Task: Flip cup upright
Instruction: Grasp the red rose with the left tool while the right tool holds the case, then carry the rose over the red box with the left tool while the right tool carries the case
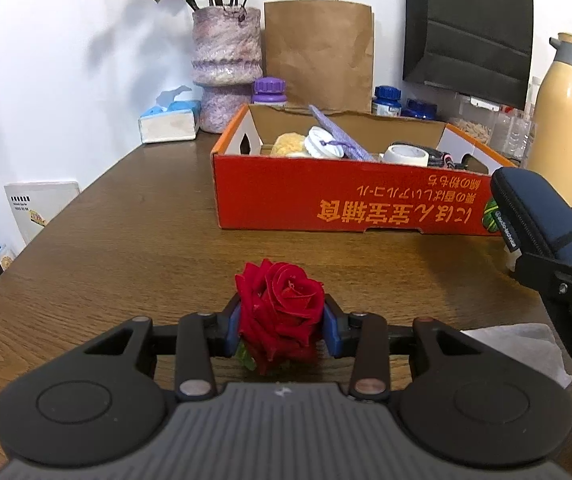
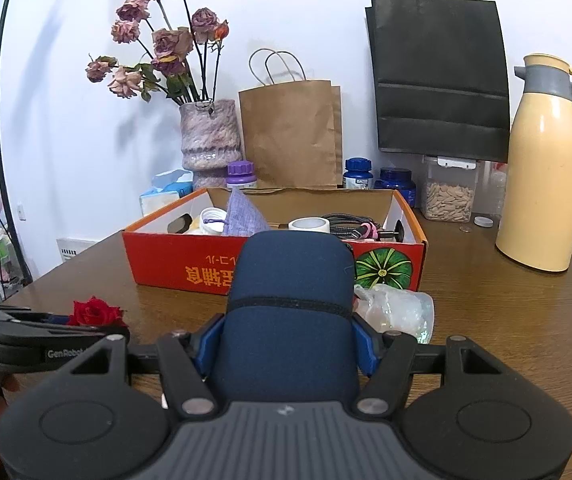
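1. A brown wooden counter [image 2: 505,320] stands against a white wall, with clutter along its back edge.
2. At the upper left of the right wrist view, a mottled pink vase [image 2: 210,136] holds dried roses. A brown paper bag [image 2: 289,136] stands to its right.
3. In the lower left of that view, the left gripper [image 1: 282,320] has its jaws closed narrowly on a red rose [image 1: 282,312]. The bloom sits low over the counter.
4. In the middle, an open orange-red cardboard box [image 2: 190,256] with upside-down print holds tape, cables and small items.
5. At the centre bottom, the right gripper [image 2: 287,344] has its jaws set fairly wide, clamping a navy zip case [image 2: 289,320] by its two sides.
6. Just right of the case, a clear plastic cup [image 2: 399,308] appears to lie on its side on the counter. It is in front of the box's green pumpkin picture.
7. At the upper right, a black paper bag [image 2: 441,92] hangs on the wall.
8. At the far right stands a cream thermos jug [image 2: 541,184] with a grey handle.
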The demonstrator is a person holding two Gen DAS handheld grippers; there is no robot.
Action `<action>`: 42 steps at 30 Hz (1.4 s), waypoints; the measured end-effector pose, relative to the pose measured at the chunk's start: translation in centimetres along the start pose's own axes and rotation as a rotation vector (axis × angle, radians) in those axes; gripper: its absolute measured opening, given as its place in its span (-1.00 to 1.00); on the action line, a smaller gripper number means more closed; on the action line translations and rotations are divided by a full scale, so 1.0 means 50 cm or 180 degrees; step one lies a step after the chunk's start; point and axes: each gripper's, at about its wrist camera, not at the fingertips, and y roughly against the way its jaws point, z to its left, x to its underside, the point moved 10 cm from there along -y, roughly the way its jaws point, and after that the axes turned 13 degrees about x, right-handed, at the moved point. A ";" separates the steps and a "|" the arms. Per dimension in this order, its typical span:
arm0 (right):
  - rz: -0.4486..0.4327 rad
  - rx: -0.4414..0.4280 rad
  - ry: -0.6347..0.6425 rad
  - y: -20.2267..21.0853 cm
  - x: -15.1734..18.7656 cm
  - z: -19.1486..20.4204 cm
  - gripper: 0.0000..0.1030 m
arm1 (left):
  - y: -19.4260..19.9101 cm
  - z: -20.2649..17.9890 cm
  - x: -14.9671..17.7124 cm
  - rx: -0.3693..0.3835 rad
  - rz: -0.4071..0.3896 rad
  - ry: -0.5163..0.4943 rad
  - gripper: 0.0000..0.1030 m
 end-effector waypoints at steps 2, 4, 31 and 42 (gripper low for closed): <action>-0.0016 -0.0002 -0.0007 0.003 -0.002 -0.001 0.23 | 0.006 0.000 -0.003 -0.0020 -0.0021 0.0007 -0.23; -0.0045 -0.0010 -0.0028 0.006 -0.005 -0.003 0.23 | 0.011 -0.002 -0.007 -0.0019 -0.0032 0.0034 -0.23; -0.0276 -0.0097 -0.0089 -0.021 -0.161 -0.001 0.23 | 0.011 -0.051 -0.193 0.0170 -0.0459 0.0184 -0.26; -0.0232 -0.0040 -0.0096 -0.105 -0.213 0.008 0.23 | -0.043 -0.053 -0.256 0.0200 -0.0533 0.0216 -0.26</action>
